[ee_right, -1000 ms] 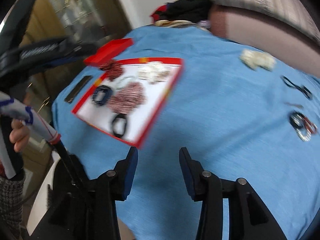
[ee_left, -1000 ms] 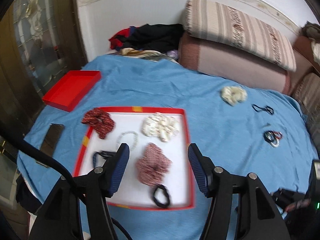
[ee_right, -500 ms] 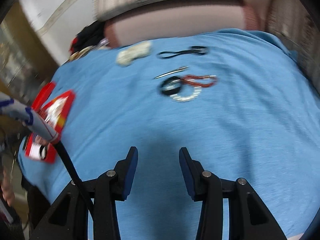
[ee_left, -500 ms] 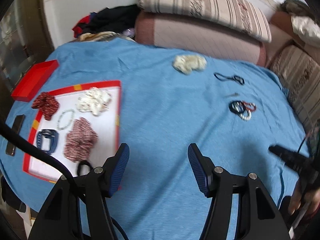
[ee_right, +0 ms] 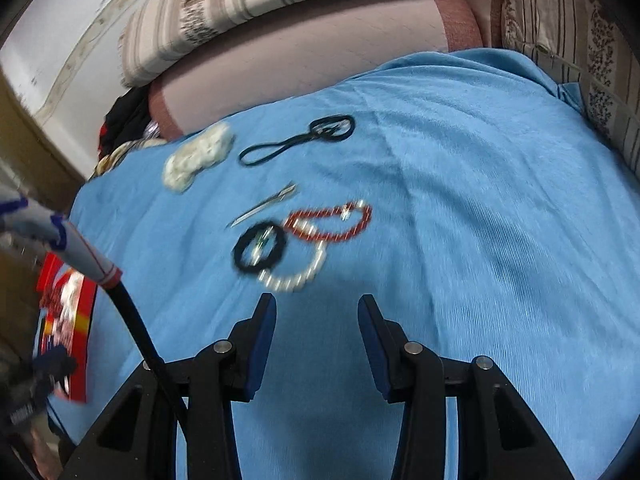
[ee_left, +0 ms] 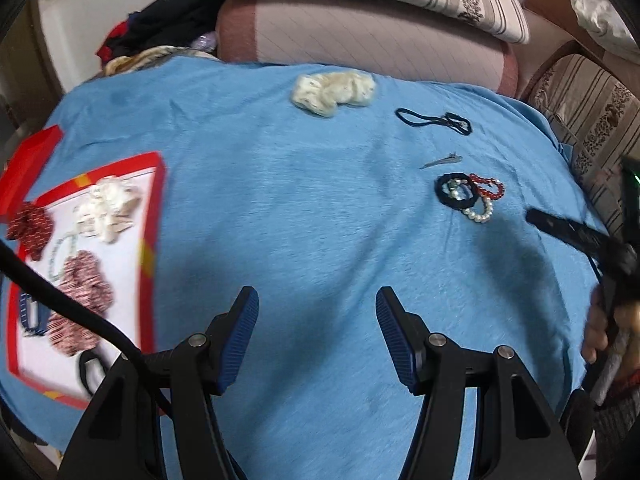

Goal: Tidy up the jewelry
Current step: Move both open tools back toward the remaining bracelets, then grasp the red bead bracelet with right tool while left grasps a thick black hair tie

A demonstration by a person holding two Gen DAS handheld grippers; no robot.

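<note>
A red-rimmed white tray (ee_left: 151,216) lies at the left on the blue cloth, holding scrunchies, a bead bracelet and hair ties. Loose on the cloth are a cream scrunchie (ee_left: 332,90) (ee_right: 198,156), a black hair tie loop (ee_left: 434,120) (ee_right: 298,140), a metal hair clip (ee_left: 442,160) (ee_right: 262,206), and a cluster of a black hair tie (ee_right: 260,246), red bead bracelet (ee_right: 332,222) and pearl bracelet (ee_right: 294,274), seen also in the left wrist view (ee_left: 470,196). My left gripper (ee_left: 317,336) is open and empty over bare cloth. My right gripper (ee_right: 317,340) is open and empty, just short of the pearl bracelet.
A red box lid (ee_left: 28,160) lies beyond the tray at the far left. Folded striped blankets (ee_left: 380,12) and a pile of clothes (ee_left: 160,28) line the far edge. Patterned cushions (ee_right: 580,40) stand at the right.
Both grippers have swung right, away from the tray. The right gripper has closed in on the bracelet cluster, which now lies just ahead of its fingertips. Both stay open.
</note>
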